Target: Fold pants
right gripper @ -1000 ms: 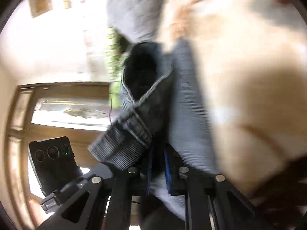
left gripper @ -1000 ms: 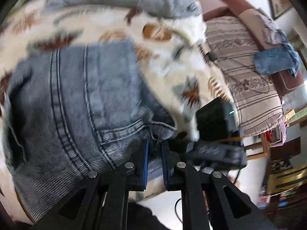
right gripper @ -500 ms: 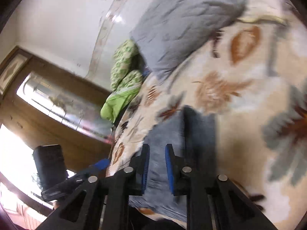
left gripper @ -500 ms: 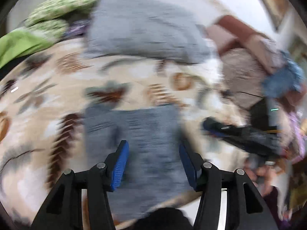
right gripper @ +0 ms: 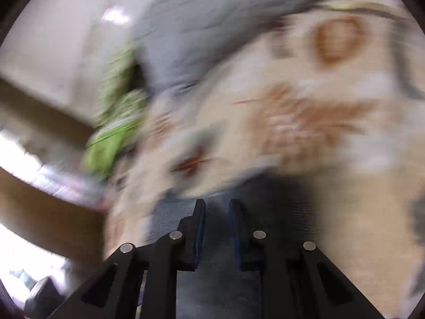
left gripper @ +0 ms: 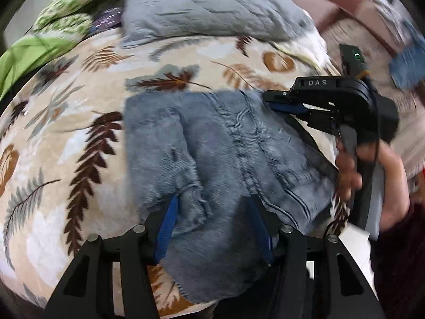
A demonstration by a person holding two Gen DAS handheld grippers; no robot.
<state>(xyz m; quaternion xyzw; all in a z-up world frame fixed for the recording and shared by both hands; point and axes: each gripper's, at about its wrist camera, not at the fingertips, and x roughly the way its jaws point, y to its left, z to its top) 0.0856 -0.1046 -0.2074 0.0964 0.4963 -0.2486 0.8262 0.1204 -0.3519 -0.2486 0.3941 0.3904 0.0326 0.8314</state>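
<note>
The pants (left gripper: 225,159), faded blue denim, lie folded into a compact block on a bed covered by a cream blanket (left gripper: 66,138) printed with brown and grey leaves; a grey pillow (left gripper: 207,5) sits beyond them, and green bedding (left gripper: 34,50) is bunched at the far left corner. The left claw (left gripper: 212,228) hangs above the near edge of the block with its jaws apart and nothing pinched between the blue pads; the cloth seen between them lies below, not gripped. The right claw (left gripper: 268,101), seen from the left wrist view, sits at the far right corner of the block, a hand (left gripper: 372,170) on its handle; its own view is badly blurred, but shows the jaws a narrow gap apart with denim beneath them and nothing pressed between the pads. Judgement: the fold appears largely done, both claws free of the cloth. Denim of this weight should be moderately heavy, limp but with body, and not slippery; thick seams and hems will resist creasing and may spring open. The soundest holds are the stitched edges: the hem near the left claw, or the corner of the stacked layers, taking all layers together so that none slides out.
</note>
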